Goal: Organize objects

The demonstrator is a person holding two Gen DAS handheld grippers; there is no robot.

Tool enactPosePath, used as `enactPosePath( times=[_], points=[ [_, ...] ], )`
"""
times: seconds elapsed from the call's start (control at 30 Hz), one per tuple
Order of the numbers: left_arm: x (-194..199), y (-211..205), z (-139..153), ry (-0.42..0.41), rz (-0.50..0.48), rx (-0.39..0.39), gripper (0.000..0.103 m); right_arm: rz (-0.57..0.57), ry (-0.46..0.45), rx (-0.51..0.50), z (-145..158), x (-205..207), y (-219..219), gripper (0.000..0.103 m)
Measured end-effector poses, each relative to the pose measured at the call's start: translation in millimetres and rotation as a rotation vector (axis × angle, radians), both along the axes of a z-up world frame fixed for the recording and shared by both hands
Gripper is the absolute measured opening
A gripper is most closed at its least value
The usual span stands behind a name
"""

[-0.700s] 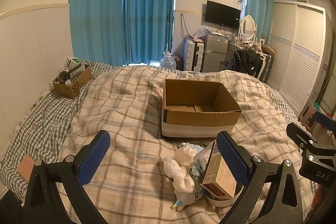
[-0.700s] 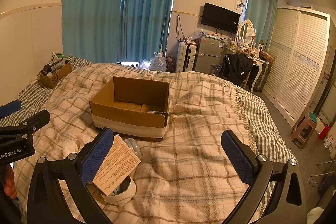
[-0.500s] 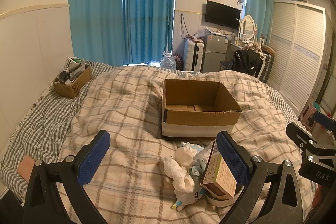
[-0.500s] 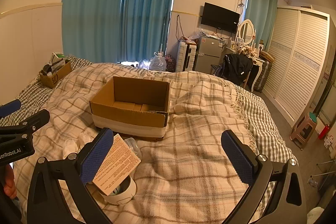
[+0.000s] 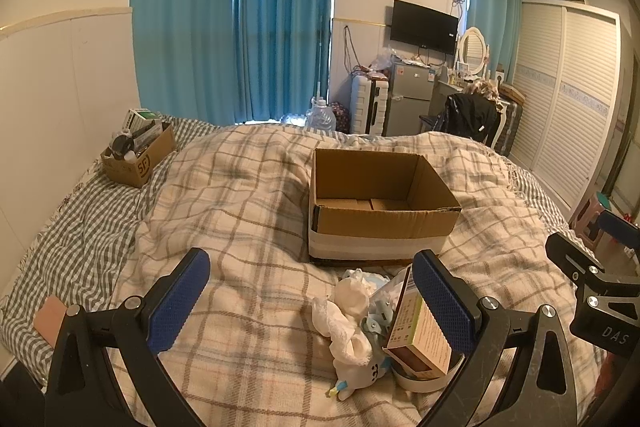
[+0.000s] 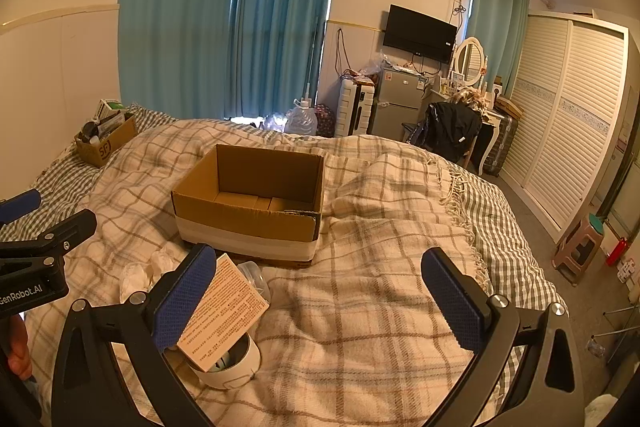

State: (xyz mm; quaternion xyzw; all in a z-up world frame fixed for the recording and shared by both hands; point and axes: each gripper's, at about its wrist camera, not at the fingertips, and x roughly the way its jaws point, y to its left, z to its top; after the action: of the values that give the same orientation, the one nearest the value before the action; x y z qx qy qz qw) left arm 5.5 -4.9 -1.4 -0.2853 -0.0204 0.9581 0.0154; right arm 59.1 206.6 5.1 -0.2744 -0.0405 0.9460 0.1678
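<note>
Both grippers are hovering low in frame over the plaid blanket [image 6: 360, 327]. The left gripper [image 5: 312, 303] and the right gripper [image 6: 320, 295] are standing fully open, holding nothing. Nearest, a small pile is lying at lower centre-right of the left view: a white cloth toy [image 5: 348, 327], a printed carton [image 5: 420, 331] and a white round container [image 6: 236, 363]. The carton is sitting just beside the left gripper's right finger [image 5: 444, 303]. Beyond, the cardboard box [image 5: 380, 203] is sitting empty; sorting appears not yet begun.

Left tongs [image 5: 312, 303] wide open, right tongs [image 6: 320, 299] wide open, both angled downward
</note>
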Motion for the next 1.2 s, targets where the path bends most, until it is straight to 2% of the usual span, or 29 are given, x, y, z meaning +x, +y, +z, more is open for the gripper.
enactPosePath(
  times=[0.33,0.53,0.73,0.97,1.03,1.13,1.17,1.2],
  points=[
    [4.2,1.7,-3.3,0.002,-0.011,-0.013,0.103,0.005,0.000,0.008,-0.8,1.8,-1.9,0.102],
    [2.1,2.4,-10.8,-0.027,-0.025,-0.026,0.103,-0.027,-0.011,0.017,-6.3,2.6,-0.7,0.102],
    [-2.3,3.2,-31.0,-0.096,-0.052,-0.038,0.103,-0.032,-0.039,0.015,-14.9,1.4,2.0,0.102],
    [-5.7,6.0,-73.5,-0.202,-0.094,-0.117,0.101,-0.034,-0.082,0.023,-29.1,-2.6,3.9,0.103],
    [-9.2,7.3,-84.3,-0.235,-0.138,-0.092,0.099,-0.038,-0.096,0.021,-33.4,-4.6,4.8,0.103],
    [-21.5,8.8,-95.4,-0.281,-0.192,-0.010,0.093,-0.036,-0.115,0.022,-39.5,-7.7,3.6,0.102],
    [-24.5,10.1,-98.3,-0.293,-0.200,-0.001,0.087,-0.032,-0.120,0.023,-41.3,-9.1,2.4,0.102],
    [-29.7,12.4,-103.0,-0.310,-0.216,0.007,0.075,-0.026,-0.128,0.025,-43.6,-10.7,0.7,0.102]
  ],
)
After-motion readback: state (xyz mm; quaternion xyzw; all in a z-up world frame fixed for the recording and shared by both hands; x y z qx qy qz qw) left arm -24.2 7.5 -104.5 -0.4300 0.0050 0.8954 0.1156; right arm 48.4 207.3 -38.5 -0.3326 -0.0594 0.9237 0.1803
